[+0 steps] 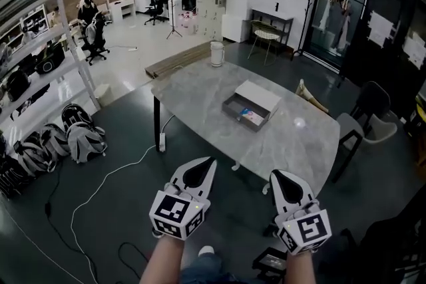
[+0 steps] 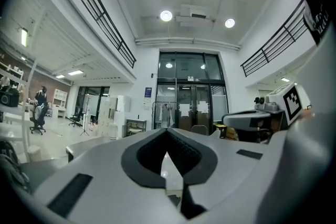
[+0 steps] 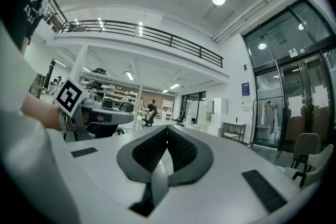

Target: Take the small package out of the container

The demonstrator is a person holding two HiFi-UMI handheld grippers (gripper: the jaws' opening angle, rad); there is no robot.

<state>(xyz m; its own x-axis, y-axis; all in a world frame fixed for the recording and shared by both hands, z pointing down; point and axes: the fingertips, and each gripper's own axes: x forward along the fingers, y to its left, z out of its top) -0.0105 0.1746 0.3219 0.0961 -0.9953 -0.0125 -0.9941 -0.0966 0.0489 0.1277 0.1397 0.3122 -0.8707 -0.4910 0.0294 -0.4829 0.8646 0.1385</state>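
Note:
A grey open container [image 1: 231, 107] sits on the marble table [image 1: 193, 93], and a white lid or box [image 1: 258, 96] rests against its far side. Inside the container lies the small pink and blue package [image 1: 251, 116]. My left gripper [image 1: 212, 159] and right gripper [image 1: 272, 173] hang side by side over the dark floor, short of the table's near edge. Both point level toward the table. In the left gripper view the left gripper [image 2: 167, 130] has its jaw tips together with nothing between them. In the right gripper view the right gripper [image 3: 167, 127] looks the same.
Chairs [image 1: 370, 110] stand to the right of the table. Backpacks [image 1: 84, 137] and cables [image 1: 100, 189] lie on the floor at the left beside shelving. A white bin [image 1: 217, 53] and wooden planks [image 1: 176, 61] lie beyond the table.

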